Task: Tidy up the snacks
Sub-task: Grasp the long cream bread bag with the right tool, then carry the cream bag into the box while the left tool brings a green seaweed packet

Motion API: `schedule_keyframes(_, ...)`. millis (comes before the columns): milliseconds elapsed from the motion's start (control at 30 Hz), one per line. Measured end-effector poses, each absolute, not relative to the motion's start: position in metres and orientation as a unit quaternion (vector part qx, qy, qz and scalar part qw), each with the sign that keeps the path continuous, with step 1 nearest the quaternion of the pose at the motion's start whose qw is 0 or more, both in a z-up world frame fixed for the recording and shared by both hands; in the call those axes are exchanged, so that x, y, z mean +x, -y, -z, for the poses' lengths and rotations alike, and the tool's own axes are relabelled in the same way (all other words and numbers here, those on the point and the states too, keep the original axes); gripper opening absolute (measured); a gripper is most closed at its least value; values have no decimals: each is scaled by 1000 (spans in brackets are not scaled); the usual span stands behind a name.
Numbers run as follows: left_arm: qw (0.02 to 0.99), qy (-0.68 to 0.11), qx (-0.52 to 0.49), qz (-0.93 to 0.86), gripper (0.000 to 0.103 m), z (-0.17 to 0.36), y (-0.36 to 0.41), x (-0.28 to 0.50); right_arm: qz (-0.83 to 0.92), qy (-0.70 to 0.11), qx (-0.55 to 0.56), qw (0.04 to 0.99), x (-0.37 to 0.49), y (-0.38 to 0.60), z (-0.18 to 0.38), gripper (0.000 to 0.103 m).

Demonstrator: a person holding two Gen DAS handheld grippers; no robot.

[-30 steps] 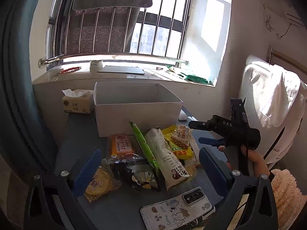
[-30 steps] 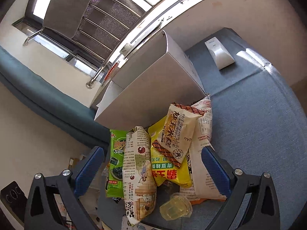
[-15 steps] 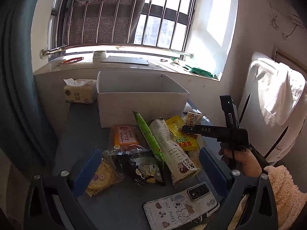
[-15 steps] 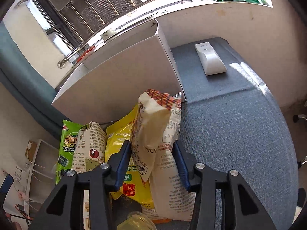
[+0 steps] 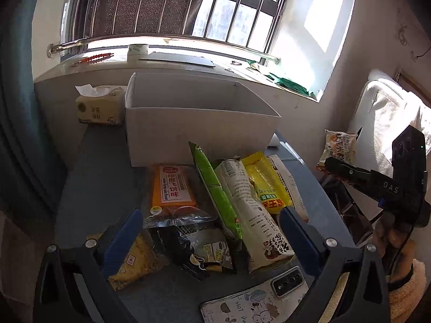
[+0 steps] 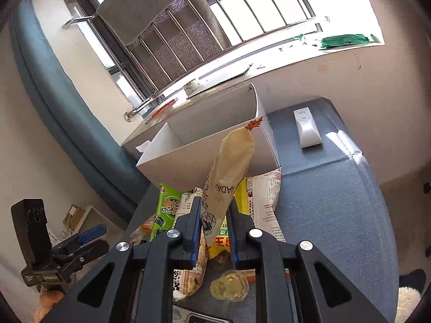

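The right tongs (image 6: 215, 222) are clamped on a cream snack packet (image 6: 229, 172), its lower end pinched between the blue pads while the rest stands up and leans toward the white box (image 6: 215, 145). From the left wrist view the same packet (image 5: 340, 145) hangs in the air off to the right, clear of the heap, gripped at the tip of the black right tongs (image 5: 334, 164) held by a hand (image 5: 390, 231) in a fluffy sleeve.

The left tongs (image 5: 210, 235) stand apart with nothing between the pads — they hover over the near side of the snack pile. Under them lie an orange packet (image 5: 172, 188), a long green packet (image 5: 215, 191), a tall white packet with printed text (image 5: 253, 212), a yellow packet (image 5: 265, 180), a dark packet (image 5: 199, 245) and a small yellow bag (image 5: 134, 261) at the left pad. A phone in a cartoon case (image 5: 258, 298) lies at the near edge of the blue-grey counter (image 5: 94, 183).

The white box (image 5: 199, 123) sits open behind the pile, its front wall touching the packets' far ends. A tissue pack (image 5: 98, 107) stands just left of it, and a white remote-like device (image 6: 307, 129) lies on the counter right of the box — well apart from the snacks
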State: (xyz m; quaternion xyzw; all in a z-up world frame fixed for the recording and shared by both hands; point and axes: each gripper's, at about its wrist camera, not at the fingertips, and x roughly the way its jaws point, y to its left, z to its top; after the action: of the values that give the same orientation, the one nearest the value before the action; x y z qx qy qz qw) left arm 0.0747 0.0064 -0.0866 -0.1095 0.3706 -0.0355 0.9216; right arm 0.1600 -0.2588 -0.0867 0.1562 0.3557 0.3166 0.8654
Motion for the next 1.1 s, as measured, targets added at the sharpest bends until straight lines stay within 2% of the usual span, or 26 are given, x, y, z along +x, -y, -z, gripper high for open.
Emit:
schedule_keyframes(200, 906, -415, -78, 0, 103, 107, 0, 126, -338, -332, 143, 869, 124, 259, 69, 18)
schedule_keyframes(267, 901, -430, -52, -10, 97, 114, 4, 140, -339, -332, 147, 868, 120, 261, 68, 19)
schedule_keyframes(333, 894, -446, -45, -14, 71, 123, 4, 152, -338, -334, 147, 867, 120, 264, 69, 19)
schedule_keyframes(467, 887, -458, -54, 13, 56, 137, 9, 164, -332, -335, 144, 870, 119, 267, 71, 19)
schedule_keyframes(500, 889, -454, -47, 18, 43, 138, 13, 162, -333, -336, 145, 869, 119, 267, 72, 19)
schedule_keyframes(533, 890, -452, -49, 30, 26, 138, 15, 161, -334, -338, 145, 868, 119, 267, 72, 18)
schedule_keyframes(633, 895, -438, -66, 48, 17, 130, 17, 152, -335, -339, 141, 868, 117, 267, 73, 19)
schedule_keyframes(900, 922, -369, -96, 62, 15, 83, -2, 111, -337, -344, 141, 865, 118, 264, 75, 19)
schedule_keyframes(1100, 939, -305, -144, 58, 14, 36, -35, 113, -344, -350, 115, 864, 137, 243, 68, 19)
